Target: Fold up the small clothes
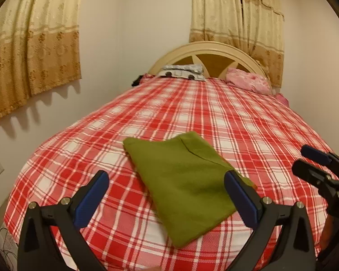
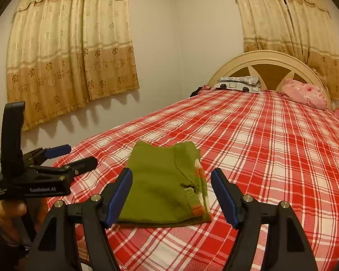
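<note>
A bed [image 1: 214, 117] covered in a red and white plaid sheet fills most of both wrist views, running away toward a cream arched headboard [image 2: 269, 58]. Gold patterned curtains [image 2: 67, 52] hang on the walls to the left and behind the headboard. Against the headboard sit a grey and white patterned pillow [image 2: 239, 83] and, to its right, a crumpled pink pillow [image 2: 302, 94].

On the near part of the sheet lies a folded olive-green knit garment [image 2: 160, 189], flat and roughly rectangular. From the right wrist view, an orange and white striped part shows along its right edge.

The left gripper [image 1: 167, 194] hovers just above the near end of the bed with its blue-padded fingers [image 1: 91, 199] spread wide. The green garment lies between and just beyond them, nearer the right finger, which overlaps its right edge in the view; neither pad presses on it. In the right wrist view this same gripper appears at the far left, held by a hand [image 2: 9, 212], off to the left of the garment.

The right gripper [image 2: 171, 196] is also spread apart, its blue pads [image 2: 118, 198] framing the near edge of the garment. The cloth sits in the gap, a little past the fingertips, not clamped. In the left wrist view this gripper shows at the right edge, beside the garment and apart from it.
</note>
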Tool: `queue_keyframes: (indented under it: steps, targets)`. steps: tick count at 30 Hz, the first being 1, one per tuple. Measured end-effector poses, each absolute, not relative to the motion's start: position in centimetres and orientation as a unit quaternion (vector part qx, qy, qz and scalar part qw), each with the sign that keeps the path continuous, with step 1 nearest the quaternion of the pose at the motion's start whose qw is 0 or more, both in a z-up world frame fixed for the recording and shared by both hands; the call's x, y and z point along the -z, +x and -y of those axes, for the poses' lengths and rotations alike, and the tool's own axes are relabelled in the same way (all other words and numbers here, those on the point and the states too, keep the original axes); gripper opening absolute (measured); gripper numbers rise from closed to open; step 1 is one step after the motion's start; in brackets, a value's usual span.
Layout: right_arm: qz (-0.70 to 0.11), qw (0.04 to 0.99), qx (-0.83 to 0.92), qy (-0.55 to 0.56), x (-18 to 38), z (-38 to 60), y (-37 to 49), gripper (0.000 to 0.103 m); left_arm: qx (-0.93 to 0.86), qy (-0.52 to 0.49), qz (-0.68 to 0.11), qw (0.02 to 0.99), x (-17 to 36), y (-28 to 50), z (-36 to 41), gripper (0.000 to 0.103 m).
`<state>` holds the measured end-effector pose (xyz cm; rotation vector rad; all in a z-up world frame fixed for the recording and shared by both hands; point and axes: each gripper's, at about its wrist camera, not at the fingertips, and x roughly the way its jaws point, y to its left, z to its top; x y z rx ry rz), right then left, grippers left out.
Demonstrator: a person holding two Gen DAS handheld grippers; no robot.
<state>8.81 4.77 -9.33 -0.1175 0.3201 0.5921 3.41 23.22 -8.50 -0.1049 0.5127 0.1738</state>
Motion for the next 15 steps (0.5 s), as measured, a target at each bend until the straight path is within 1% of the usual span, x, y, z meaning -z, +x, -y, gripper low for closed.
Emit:
queue_keyframes:
  steps: [8, 15]
  targets:
    - [-0.146, 0.943, -0.293, -0.061, 9.1, -4.8, 8.3, 0.073, -0.104, -0.056, -0.241, 0.963, 7.8, 3.2, -24.3, 0.103]
    - [-0.132, 0.942, -0.298, -0.075, 9.0, -5.0, 7.7, 0.073, -0.131, -0.059, -0.245, 0.959, 8.4, 3.4, -25.2, 0.103]
